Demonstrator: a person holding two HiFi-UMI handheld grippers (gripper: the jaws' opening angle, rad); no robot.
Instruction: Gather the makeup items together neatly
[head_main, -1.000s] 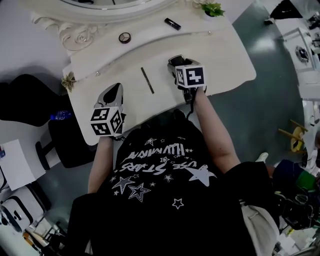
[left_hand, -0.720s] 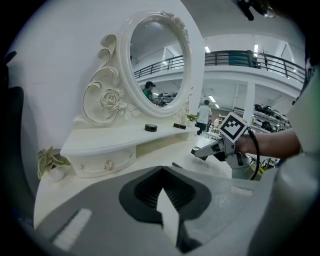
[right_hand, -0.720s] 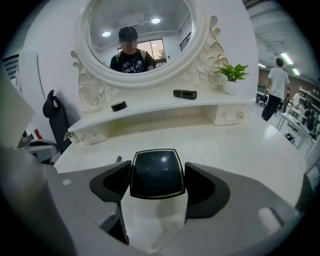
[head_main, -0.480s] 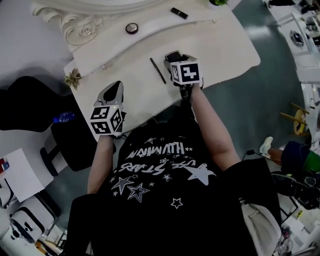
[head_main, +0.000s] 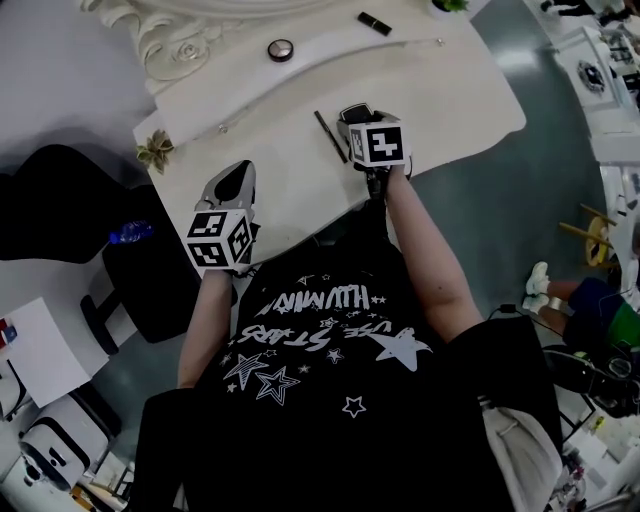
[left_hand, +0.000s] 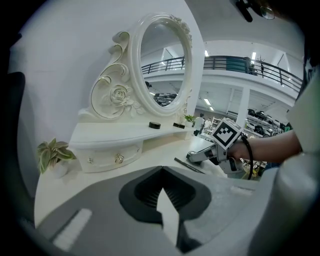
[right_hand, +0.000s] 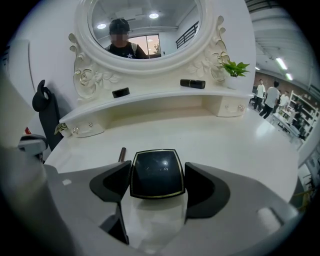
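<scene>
Two grippers are logged in the head view: left gripper (head_main: 235, 180) over the vanity top (head_main: 450, 90), right gripper (head_main: 355, 112) nearer the makeup pencil (head_main: 331, 136), whose long axis runs toward the shelf.
Left gripper view — jaws pressed together, nothing held.
Right gripper view — black square compact (right_hand: 156, 173) is clamped; the pencil lies just left of the jaws.

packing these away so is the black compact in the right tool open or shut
Shut. The compact shows one flat lid with a gold rim, gripped between the right tool's jaws; no mirror or pan visible.
</scene>
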